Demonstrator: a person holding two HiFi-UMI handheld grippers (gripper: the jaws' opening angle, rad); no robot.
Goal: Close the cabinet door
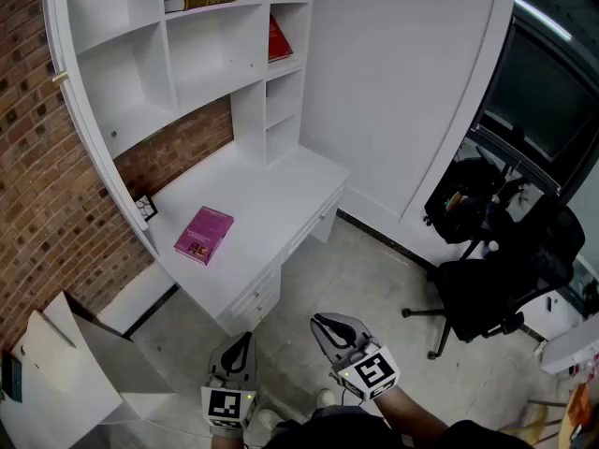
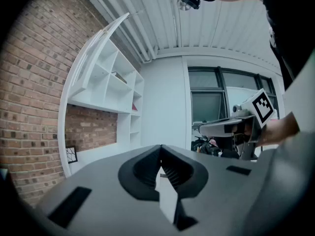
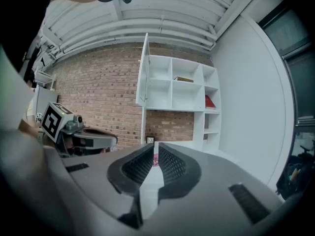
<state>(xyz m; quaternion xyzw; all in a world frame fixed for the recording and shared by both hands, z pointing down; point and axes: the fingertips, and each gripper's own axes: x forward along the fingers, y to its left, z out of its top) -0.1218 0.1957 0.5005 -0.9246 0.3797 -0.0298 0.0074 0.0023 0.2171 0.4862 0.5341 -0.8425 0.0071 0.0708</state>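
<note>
The white shelf unit's cabinet door [image 1: 101, 148] stands swung open at the left of the shelves; it shows edge-on in the right gripper view [image 3: 144, 68] and as a tilted panel in the left gripper view [image 2: 93, 63]. Both grippers hover low over the floor, well short of the desk [image 1: 281, 190] and apart from the door. My left gripper [image 1: 243, 337] [image 2: 160, 147] is shut and holds nothing. My right gripper [image 1: 320, 321] [image 3: 153, 146] has its jaws almost together with a thin slit between them, also with nothing held.
A pink book [image 1: 203, 234] lies on the desk, and a small framed picture [image 1: 143, 209] leans on the brick wall. A tan book [image 1: 201, 0] and a red book [image 1: 279, 40] sit in the shelves. A black office chair [image 1: 496, 279] stands at the right, white boards [image 1: 56, 363] at the lower left.
</note>
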